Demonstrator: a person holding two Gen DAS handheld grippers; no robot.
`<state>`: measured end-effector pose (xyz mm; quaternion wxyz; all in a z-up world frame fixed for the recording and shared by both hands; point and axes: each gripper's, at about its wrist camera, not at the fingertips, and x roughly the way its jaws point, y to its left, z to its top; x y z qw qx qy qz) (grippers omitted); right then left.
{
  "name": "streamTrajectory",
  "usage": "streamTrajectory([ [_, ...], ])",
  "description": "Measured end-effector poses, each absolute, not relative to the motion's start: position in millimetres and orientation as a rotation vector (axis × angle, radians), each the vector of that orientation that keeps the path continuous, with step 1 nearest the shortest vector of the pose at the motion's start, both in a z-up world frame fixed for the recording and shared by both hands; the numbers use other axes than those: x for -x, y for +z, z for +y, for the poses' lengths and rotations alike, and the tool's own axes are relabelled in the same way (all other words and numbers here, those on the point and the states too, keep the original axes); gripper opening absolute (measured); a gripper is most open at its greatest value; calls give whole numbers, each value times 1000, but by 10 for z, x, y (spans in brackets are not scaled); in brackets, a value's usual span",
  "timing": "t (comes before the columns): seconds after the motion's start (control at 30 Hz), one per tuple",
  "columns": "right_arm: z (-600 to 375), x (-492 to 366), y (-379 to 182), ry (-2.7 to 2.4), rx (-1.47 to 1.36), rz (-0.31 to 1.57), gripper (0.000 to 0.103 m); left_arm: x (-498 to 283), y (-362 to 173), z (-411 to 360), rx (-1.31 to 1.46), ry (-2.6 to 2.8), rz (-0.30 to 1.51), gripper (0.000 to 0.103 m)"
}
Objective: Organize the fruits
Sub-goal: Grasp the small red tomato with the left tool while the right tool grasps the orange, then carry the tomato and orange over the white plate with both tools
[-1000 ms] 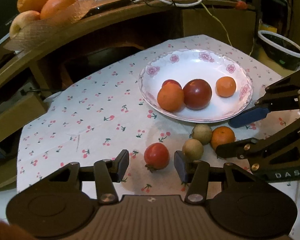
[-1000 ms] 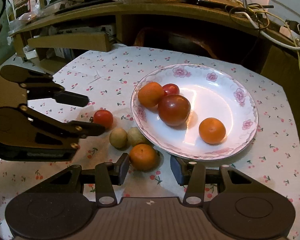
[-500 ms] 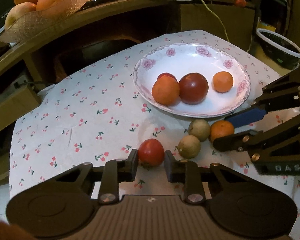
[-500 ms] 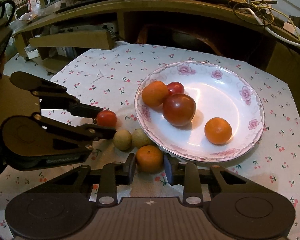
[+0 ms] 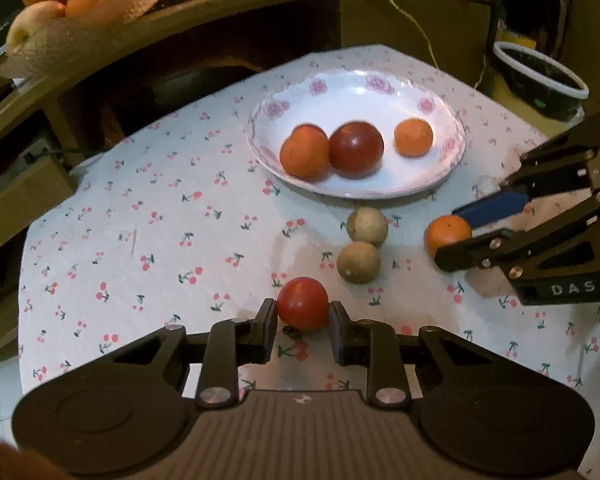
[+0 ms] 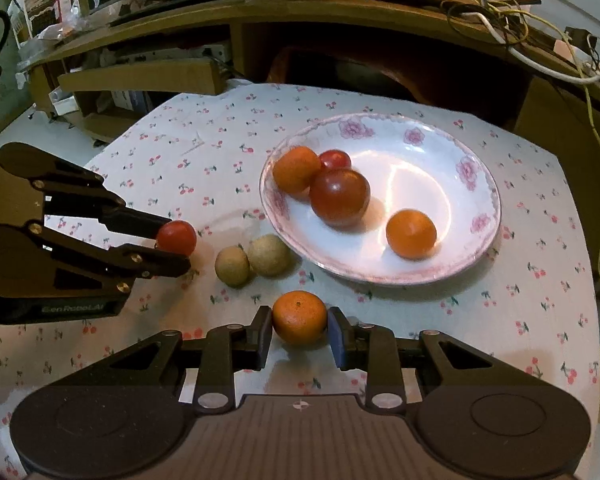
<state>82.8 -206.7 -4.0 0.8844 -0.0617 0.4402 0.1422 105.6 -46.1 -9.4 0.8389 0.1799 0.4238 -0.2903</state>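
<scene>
A white plate (image 6: pixel 474 216) rimmed with pink flowers sits on a white tablecloth (image 6: pixel 204 148) dotted with red cherries

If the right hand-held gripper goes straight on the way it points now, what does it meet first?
Its own load: the right hand-held gripper is shut on the orange. Beyond that, probably the near rim of the plate; depth is unclear.

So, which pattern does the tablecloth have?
Small red cherries on white tablecloth; clearest in the right wrist view.
</scene>
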Motion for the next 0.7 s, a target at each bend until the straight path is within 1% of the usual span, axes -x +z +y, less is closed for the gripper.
streamTrajectory([
  [0.17,-2068,-825,-55,314,142,911,32,-1031,-97,-484,-417,-616,881,35],
  [0.23,-2080,-824,-63,311,142,918,34,-1032,-99,-484,-423,-614,877,38],
  [0.3,-2092,-822,-87,312,138,922,34,-1036,-103,-471,-427,-608,871,44],
  [0.37,-2094,-816,-94,315,142,920,36,-1048,-106,-451,-421,-601,868,48],
  [0.47,-2097,-840,-84,309,140,916,41,-1080,-113,-434,-405,-599,871,52],
  [0.63,-2093,-861,-85,308,144,924,41,-1103,-123,-401,-369,-600,873,52],
  [0.67,-2080,-860,-88,310,152,929,41,-1113,-123,-399,-357,-598,877,51],
  [0.7,-2063,-862,-88,310,162,931,42,-1131,-122,-402,-340,-598,882,48],
])
